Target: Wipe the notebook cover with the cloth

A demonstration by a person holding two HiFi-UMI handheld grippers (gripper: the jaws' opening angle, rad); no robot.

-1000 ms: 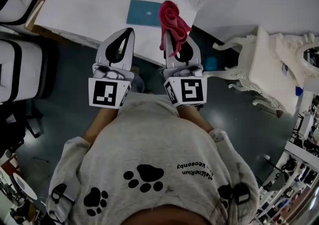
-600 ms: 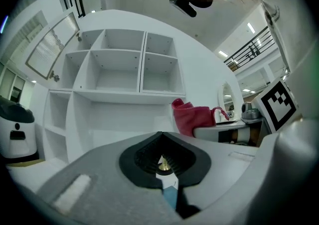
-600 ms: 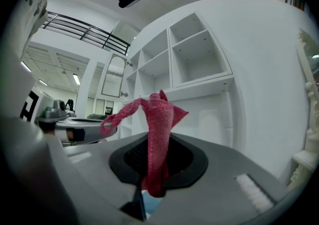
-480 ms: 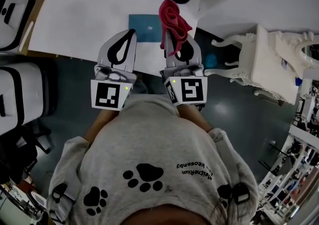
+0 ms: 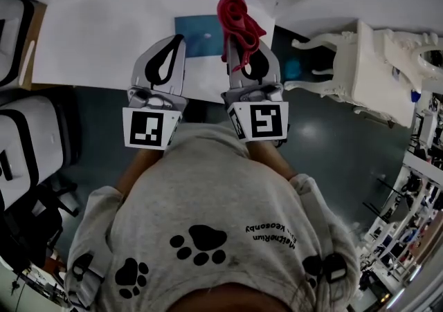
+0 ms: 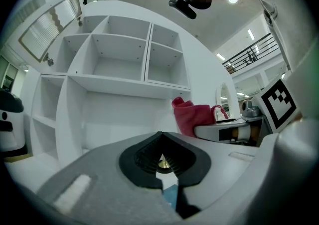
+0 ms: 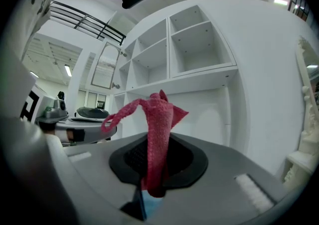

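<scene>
Noted white desk (image 5: 104,41) across top of head view, with white chair (image 5: 360,75) to its right. Found left gripper (image 5: 178,43) over desk's near edge, jaws closed together, holding nothing. Found right gripper (image 5: 233,46) just beside it, jaws clamped on bunched red cloth (image 5: 239,16) sticking out past the tips. Located blue notebook (image 5: 197,32) flat on desk, just beyond both grippers, right edge hidden behind cloth.

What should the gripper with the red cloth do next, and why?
Probably lower the right gripper forward and slightly left, so the cloth lands on the notebook. Its jaws are clamped on the cloth, which looks held above the table, and the blue notebook lies flat just left of it.
</scene>
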